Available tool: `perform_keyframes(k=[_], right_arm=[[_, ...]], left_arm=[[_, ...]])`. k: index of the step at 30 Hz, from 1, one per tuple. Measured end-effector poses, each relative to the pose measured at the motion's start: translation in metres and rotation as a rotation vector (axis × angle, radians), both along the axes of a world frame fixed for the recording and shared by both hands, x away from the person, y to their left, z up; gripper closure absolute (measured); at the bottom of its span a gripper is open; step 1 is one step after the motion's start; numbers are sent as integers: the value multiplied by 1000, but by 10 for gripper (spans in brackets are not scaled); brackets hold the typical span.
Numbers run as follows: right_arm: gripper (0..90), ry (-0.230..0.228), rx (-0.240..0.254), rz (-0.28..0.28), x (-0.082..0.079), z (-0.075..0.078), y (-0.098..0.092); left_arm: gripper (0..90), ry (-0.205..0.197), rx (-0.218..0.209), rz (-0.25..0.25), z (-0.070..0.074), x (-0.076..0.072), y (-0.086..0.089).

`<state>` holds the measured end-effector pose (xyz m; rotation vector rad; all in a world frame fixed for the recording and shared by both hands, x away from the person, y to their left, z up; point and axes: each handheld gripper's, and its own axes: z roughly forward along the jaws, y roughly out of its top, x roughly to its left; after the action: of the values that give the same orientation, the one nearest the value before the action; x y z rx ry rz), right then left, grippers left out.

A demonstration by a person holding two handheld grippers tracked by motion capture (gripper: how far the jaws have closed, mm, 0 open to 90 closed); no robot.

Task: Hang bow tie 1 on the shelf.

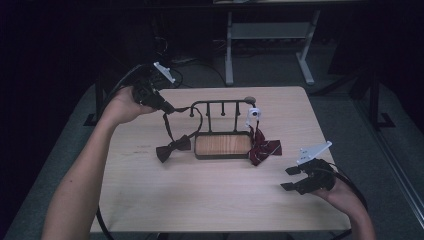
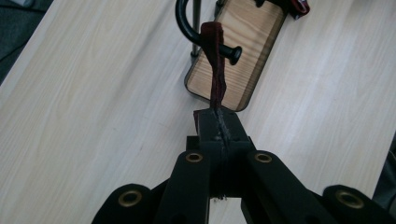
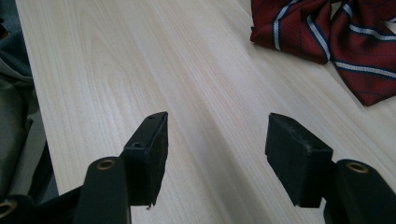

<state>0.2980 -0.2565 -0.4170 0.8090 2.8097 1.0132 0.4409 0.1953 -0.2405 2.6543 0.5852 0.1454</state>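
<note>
The table (image 1: 210, 195) carries a small black rack (image 1: 220, 107) with pegs, standing on a wooden base (image 1: 222, 145) near the middle. A dark bow tie (image 1: 172, 148) lies on the table just left of that base, and its strap (image 1: 167, 122) runs up to your left gripper (image 1: 167, 107), which you hold raised beside the rack's left end. In the left gripper view the jaws are pressed together on the strap (image 2: 215, 70), and the strap is draped against the outer peg (image 2: 231, 52); whether it is truly looped over the peg I cannot tell.

By my reading, you are in the middle of hanging this bow tie on the rack. The next move calls for carrying the strap loop fully over the peg's knob and settling it behind the knob before you let go, so it does not slip off under the bow's weight.

A red striped bow tie (image 3: 327, 42) rests against the right end of the base. Your right gripper (image 1: 295, 177) rests near the table's right front edge, well apart from the rack, jaws spread with nothing between them.
</note>
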Motion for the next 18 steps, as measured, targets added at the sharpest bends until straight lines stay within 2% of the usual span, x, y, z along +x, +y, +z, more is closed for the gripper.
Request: perform_keyframes(k=[18], right_arm=[[392, -5, 0, 5, 0, 1, 0]], left_arm=[[895, 9, 33, 35, -9, 9, -5]])
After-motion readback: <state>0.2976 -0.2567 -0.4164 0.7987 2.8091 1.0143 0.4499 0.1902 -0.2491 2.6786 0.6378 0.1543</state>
